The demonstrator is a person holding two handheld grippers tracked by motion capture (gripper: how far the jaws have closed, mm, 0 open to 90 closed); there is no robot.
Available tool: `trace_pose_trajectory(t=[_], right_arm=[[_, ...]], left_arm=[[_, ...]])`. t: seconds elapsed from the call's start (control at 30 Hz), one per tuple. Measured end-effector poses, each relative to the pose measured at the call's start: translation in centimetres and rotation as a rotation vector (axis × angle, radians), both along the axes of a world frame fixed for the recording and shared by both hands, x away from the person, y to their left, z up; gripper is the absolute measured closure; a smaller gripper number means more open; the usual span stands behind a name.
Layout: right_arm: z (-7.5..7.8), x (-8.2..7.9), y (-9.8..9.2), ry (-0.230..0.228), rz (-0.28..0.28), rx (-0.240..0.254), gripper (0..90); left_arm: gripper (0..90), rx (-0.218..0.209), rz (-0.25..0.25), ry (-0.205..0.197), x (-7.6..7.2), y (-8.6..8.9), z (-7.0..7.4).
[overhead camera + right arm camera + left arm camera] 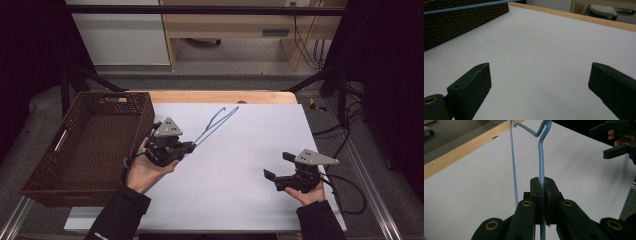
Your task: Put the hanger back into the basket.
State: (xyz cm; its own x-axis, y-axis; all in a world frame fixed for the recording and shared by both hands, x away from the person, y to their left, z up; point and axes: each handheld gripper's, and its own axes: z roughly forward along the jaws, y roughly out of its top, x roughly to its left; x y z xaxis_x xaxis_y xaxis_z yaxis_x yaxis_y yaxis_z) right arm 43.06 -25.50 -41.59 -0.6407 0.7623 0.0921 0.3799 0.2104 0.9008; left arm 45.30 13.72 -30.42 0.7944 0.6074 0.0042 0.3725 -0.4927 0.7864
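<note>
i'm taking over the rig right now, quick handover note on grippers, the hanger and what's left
Left gripper: shut on the blue hanger, gripping one wire; the hanger is off the table and sticks out over the white sheet.
Right gripper: open, nothing between the jaws, low over the sheet at the right.
Basket: at the table's left edge, beside the left hand, nothing in it.
Done: hanger picked up, right gripper apart from it.
Left: probably move the hanger over the basket and let go; that is a guess from the layout.
</note>
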Motion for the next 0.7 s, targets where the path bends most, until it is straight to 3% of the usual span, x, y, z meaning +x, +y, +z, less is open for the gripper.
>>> trace_pose_trajectory(t=[0.47, 0.7], right_arm=[[-0.3, -0.3, -0.8, 0.017, -0.012, 0.001, 4.8], [-0.4, -0.3, -1.0, 0.015, -0.022, 0.001, 4.5]], left_arm=[[87.1, 0.028, -0.020, 0.010, 0.4, 2.9, 2.0], [87.1, -0.005, -0.006, 0.001, 0.6, 5.2, 3.1]])
